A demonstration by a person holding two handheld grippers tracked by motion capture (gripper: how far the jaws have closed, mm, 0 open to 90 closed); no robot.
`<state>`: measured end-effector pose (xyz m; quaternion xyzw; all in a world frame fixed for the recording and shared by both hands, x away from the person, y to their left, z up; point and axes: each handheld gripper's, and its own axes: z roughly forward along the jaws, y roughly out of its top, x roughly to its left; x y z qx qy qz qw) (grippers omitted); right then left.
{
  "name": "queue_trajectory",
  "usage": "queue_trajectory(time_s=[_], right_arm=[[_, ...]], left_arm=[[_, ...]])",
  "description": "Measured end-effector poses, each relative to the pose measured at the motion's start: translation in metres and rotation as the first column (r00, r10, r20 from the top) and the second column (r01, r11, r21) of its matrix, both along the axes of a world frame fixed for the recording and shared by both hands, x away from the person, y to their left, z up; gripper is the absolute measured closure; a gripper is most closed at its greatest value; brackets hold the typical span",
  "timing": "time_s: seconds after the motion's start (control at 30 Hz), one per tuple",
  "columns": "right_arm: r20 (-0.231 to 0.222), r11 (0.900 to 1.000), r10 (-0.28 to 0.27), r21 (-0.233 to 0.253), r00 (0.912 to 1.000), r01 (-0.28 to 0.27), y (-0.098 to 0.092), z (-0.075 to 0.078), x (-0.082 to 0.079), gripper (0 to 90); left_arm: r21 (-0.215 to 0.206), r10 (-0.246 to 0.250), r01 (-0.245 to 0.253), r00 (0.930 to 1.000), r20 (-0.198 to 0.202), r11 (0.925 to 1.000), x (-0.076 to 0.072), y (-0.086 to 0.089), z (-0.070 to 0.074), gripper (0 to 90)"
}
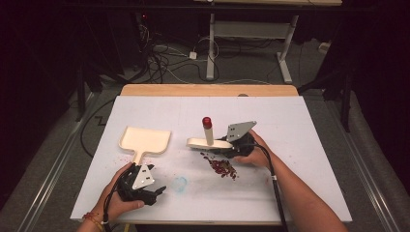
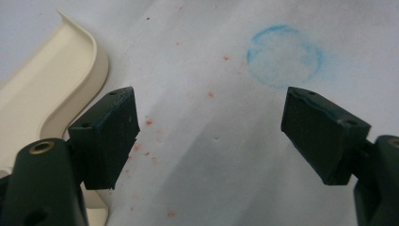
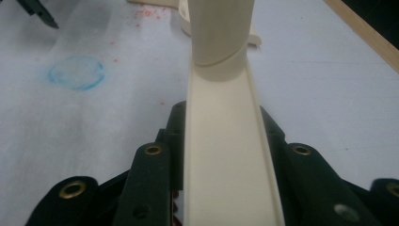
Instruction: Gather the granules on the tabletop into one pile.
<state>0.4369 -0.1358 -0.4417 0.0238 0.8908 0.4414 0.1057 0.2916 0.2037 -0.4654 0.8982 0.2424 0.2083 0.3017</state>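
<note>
Beans (image 1: 223,168), dark red and scattered in a small heap, lie just beside the right gripper (image 1: 231,146) and below the cream brush (image 1: 209,142) it holds. That gripper's jaws are clamped on the brush's flat channel, seen running straight up the right gripper view, with a red-capped handle standing above. The dustpan (image 1: 144,140) rests well left of the beans, its handle near the left gripper (image 1: 157,191), whose jaws stand wide apart over bare table beside a blue ring mark (image 1: 179,183). Sweeping looks to be the step in hand. Next, the left gripper probably must take the dustpan handle and bring the pan beside the beans.
</note>
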Motion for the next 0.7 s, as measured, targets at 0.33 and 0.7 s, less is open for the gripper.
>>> queue_trajectory(time_s=[0.33,0.7], right_arm=[[0.0,0.999,0.04,-0.016,0.9992,-0.04,-0.031,0.009,-0.009,67.1],[0.028,0.998,-0.027,0.05,0.9992,0.025,-0.033,0.019,-0.008,67.0]], left_arm=[[0.013,-0.011,0.011,0.9999,-0.01,0.9999,-0.001,-0.003,-0.001,18.9],[0.021,-0.019,0.019,0.9997,-0.018,0.9996,0.001,-0.006,-0.002,18.9]])
